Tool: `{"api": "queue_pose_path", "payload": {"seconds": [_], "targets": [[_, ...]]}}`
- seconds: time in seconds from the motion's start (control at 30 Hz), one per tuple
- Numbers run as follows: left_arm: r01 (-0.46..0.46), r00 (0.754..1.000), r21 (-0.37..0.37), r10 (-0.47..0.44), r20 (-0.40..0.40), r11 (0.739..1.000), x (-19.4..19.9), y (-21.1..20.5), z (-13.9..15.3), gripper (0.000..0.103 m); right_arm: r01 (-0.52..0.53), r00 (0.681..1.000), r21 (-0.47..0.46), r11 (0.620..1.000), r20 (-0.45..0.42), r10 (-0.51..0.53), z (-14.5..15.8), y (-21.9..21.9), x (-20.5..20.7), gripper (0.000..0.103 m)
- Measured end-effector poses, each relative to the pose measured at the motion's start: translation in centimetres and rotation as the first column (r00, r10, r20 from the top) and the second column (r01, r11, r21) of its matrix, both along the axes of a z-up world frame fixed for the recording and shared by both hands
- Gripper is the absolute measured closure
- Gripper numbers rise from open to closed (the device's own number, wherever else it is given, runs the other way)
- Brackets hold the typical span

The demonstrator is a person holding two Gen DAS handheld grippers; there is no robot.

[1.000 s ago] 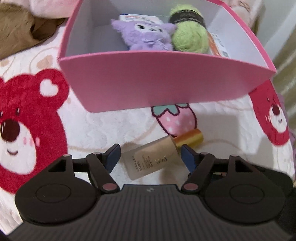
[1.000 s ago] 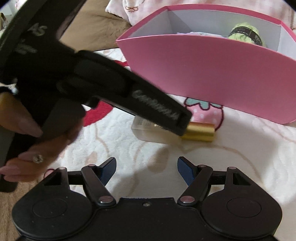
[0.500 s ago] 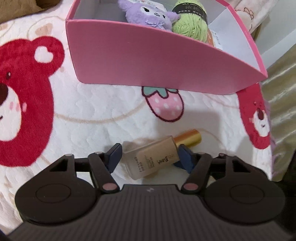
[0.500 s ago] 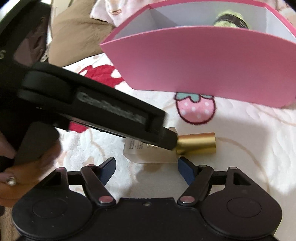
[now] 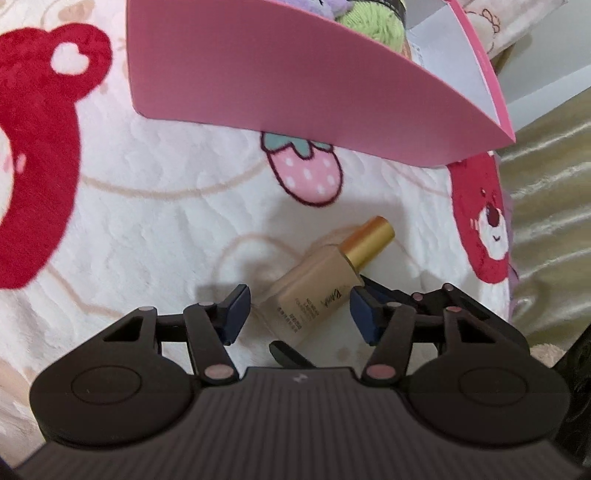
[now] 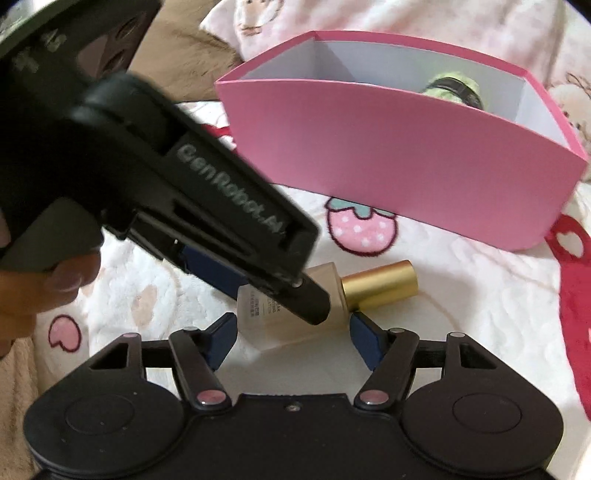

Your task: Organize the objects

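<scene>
I see the foundation bottle [image 5: 314, 291] lying on its side on the bear-print blanket [image 5: 166, 221], low and centre in the left wrist view, its lower body between my left gripper [image 5: 301, 308] pads. Those jaws have just been closing around it, but a gap shows on each side, so nothing is clamped. The bottle is frosted and beige, with dark print and a gold cap [image 5: 367, 240] pointing to the upper right. In the right wrist view the bottle [image 6: 266, 328] sits just above my right gripper [image 6: 291, 338], whose jaws stand apart and have also been narrowing. The pink box [image 5: 295, 85] fills the upper frame, holding green yarn [image 5: 380, 26].
</scene>
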State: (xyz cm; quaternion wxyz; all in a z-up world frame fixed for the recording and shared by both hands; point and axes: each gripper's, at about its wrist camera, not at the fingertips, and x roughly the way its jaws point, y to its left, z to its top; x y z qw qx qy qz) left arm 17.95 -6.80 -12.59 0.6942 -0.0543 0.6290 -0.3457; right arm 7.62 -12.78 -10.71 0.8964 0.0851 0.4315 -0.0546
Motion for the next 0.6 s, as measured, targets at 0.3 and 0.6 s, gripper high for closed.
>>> {"api": "queue_pose_path", "payload": {"seconds": [0.3, 0.6], "targets": [[0.025, 1.0, -0.042, -0.026, -0.009, 0.999, -1.3, -1.4, -0.6, 0.06, 0.114, 0.992, -0.021, 0.993, -0.044, -0.115, -0.5, -2.9, -2.3, 0.02], [0.074, 0.997, -0.106, -0.072, 0.018, 0.992, -3.1, -2.9, -0.1, 0.063, 0.197, 0.98, 0.12, 0.973, -0.033, -0.195, -0.7, -4.8, -4.5, 0.024]]}}
